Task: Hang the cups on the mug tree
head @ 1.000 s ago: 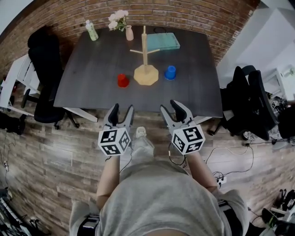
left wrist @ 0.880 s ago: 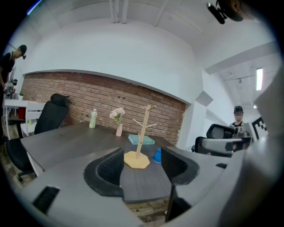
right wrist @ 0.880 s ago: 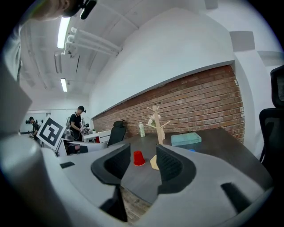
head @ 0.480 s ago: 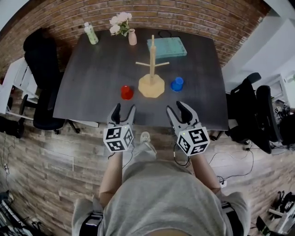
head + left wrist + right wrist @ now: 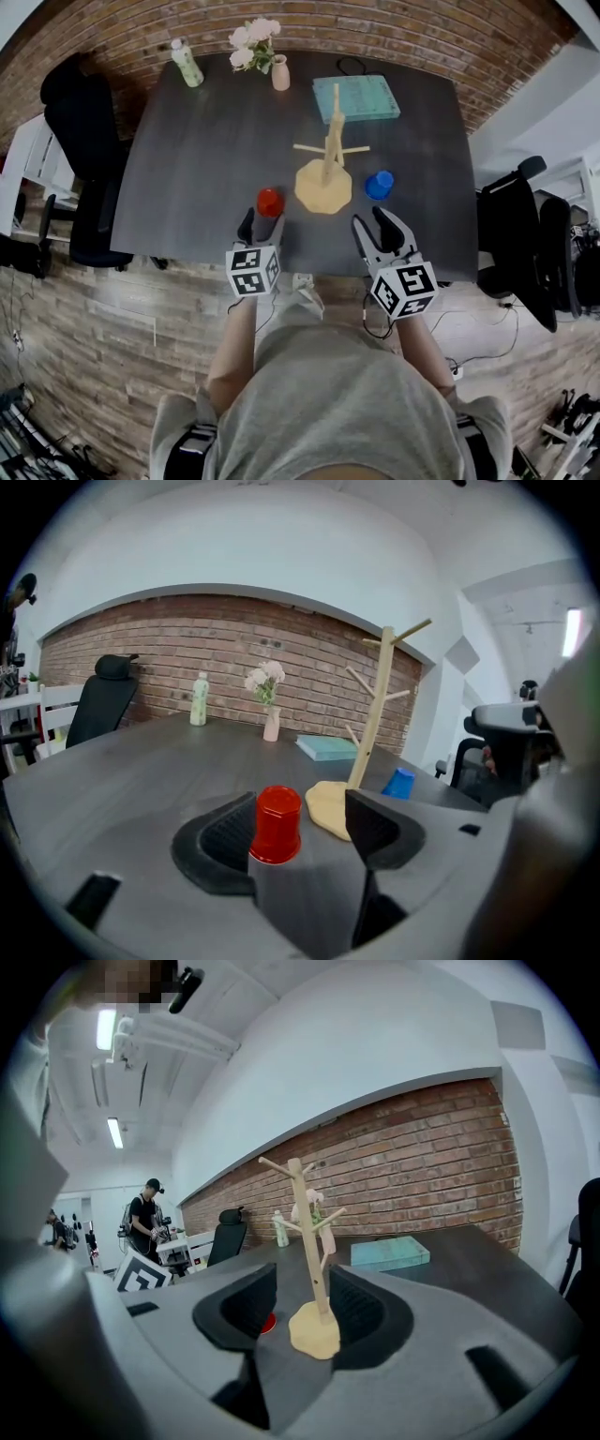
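Cups both stand on the dark table (image 5: 187,169), on either side of the mug tree (image 5: 324,186): the red cup (image 5: 270,202) at the tree base's 8 o'clock, the blue cup (image 5: 380,185) close by at its 3 o'clock. We hold our left gripper (image 5: 262,223) at the table's near edge, at the red cup's 6 o'clock. Its jaws are opening, and the cup sits just ahead of the tips, in line with the gap, untouched by the pads. Our right gripper (image 5: 373,225) hangs at the blue cup's 6 o'clock with its jaws apart and nothing between them. A teal book (image 5: 356,97) lies at the tree's 12 o'clock.
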`<control>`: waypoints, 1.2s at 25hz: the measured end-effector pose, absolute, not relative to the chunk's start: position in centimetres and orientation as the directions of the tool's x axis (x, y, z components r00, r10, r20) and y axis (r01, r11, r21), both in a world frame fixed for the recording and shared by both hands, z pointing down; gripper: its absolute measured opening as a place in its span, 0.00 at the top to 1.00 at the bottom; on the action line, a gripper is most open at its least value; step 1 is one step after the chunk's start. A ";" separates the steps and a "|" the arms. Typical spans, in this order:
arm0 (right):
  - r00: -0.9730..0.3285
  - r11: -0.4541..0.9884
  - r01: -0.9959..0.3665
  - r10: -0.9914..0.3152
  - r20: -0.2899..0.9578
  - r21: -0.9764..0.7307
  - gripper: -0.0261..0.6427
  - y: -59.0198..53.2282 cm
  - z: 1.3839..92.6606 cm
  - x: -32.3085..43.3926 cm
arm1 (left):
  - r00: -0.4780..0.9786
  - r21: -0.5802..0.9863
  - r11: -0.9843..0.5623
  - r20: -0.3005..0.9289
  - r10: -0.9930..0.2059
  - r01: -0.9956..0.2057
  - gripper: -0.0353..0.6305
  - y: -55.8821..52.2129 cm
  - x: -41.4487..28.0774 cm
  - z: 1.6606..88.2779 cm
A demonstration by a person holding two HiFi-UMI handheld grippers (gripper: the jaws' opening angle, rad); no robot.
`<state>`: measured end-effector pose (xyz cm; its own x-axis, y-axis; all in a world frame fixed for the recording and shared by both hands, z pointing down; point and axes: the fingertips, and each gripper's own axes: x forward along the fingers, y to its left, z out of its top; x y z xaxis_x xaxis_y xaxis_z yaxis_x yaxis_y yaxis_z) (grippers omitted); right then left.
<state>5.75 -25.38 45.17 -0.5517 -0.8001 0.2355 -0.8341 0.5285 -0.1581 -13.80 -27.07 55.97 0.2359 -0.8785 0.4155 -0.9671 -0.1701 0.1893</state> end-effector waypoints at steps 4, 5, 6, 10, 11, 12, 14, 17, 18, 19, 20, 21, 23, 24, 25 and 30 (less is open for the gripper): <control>-0.546 0.523 -0.838 -0.800 0.251 -0.156 0.70 -27.0 45.7 5.4 | 0.243 0.188 -0.175 0.454 -0.857 -0.967 0.54 -29.1 -14.2 58.2; -0.544 0.521 -0.839 -0.799 0.255 -0.157 0.70 -27.3 45.9 5.3 | 0.243 0.186 -0.174 0.466 -0.851 -0.967 0.54 -29.5 -14.3 58.8; -0.542 0.518 -0.840 -0.799 0.260 -0.158 0.70 -27.6 46.1 5.3 | 0.243 0.184 -0.174 0.477 -0.845 -0.967 0.54 -29.8 -14.4 59.4; -0.534 0.510 -0.845 -0.797 0.283 -0.160 0.70 -28.5 46.8 5.0 | 0.252 0.181 -0.183 0.518 -0.818 -0.966 0.53 -30.9 -14.6 61.3; -0.532 0.508 -0.846 -0.796 0.288 -0.161 0.70 -28.7 46.9 5.0 | 0.255 0.180 -0.187 0.527 -0.811 -0.966 0.53 -31.1 -14.6 61.6; -0.531 0.506 -0.847 -0.796 0.291 -0.162 0.70 -28.8 47.0 4.9 | 0.257 0.179 -0.189 0.535 -0.805 -0.965 0.53 -31.2 -14.6 62.0; -0.528 0.503 -0.849 -0.796 0.295 -0.163 0.70 -29.1 47.2 4.8 | 0.256 0.174 -0.190 0.548 -0.797 -0.966 0.53 -31.4 -14.7 62.5; -0.525 0.500 -0.851 -0.796 0.301 -0.162 0.70 -29.4 47.4 4.8 | 0.240 0.157 -0.182 0.558 -0.794 -0.971 0.55 -31.7 -14.8 63.0; -0.524 0.499 -0.851 -0.796 0.303 -0.162 0.70 -29.5 47.5 4.9 | 0.235 0.150 -0.182 0.562 -0.793 -0.972 0.57 -31.8 -14.9 63.2; -0.523 0.498 -0.852 -0.796 0.303 -0.163 0.70 -29.6 47.5 4.9 | 0.232 0.142 -0.183 0.566 -0.791 -0.973 0.57 -31.8 -14.9 63.4; -0.523 0.497 -0.852 -0.797 0.302 -0.163 0.70 -29.7 47.6 4.9 | 0.231 0.136 -0.186 0.569 -0.790 -0.973 0.58 -31.9 -14.9 63.5; -0.522 0.496 -0.853 -0.798 0.301 -0.164 0.70 -29.8 47.6 4.9 | 0.228 0.129 -0.188 0.568 -0.791 -0.974 0.58 -32.0 -15.0 63.6; -0.522 0.496 -0.853 -0.799 0.298 -0.164 0.70 -29.8 47.5 4.9 | 0.217 0.112 -0.187 0.560 -0.800 -0.976 0.58 -32.3 -15.4 63.7; -0.523 0.497 -0.852 -0.799 0.296 -0.165 0.70 -29.8 47.5 4.8 | 0.215 0.108 -0.186 0.557 -0.802 -0.976 0.59 -32.4 -15.4 63.6; -0.523 0.497 -0.852 -0.799 0.295 -0.165 0.70 -29.7 47.4 4.9 | 0.218 0.112 -0.188 0.557 -0.801 -0.976 0.59 -32.3 -15.3 63.4; -0.524 0.497 -0.852 -0.801 0.289 -0.164 0.70 -29.4 47.2 5.0 | 0.250 0.138 -0.209 0.538 -0.805 -0.968 0.59 -32.0 -14.9 61.2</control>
<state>4.95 -29.43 47.24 -0.5237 -0.8012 0.2894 -0.8518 0.4974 -0.1642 -14.90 -32.05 61.20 0.2499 -0.8053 0.5376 -0.9683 -0.2085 0.1376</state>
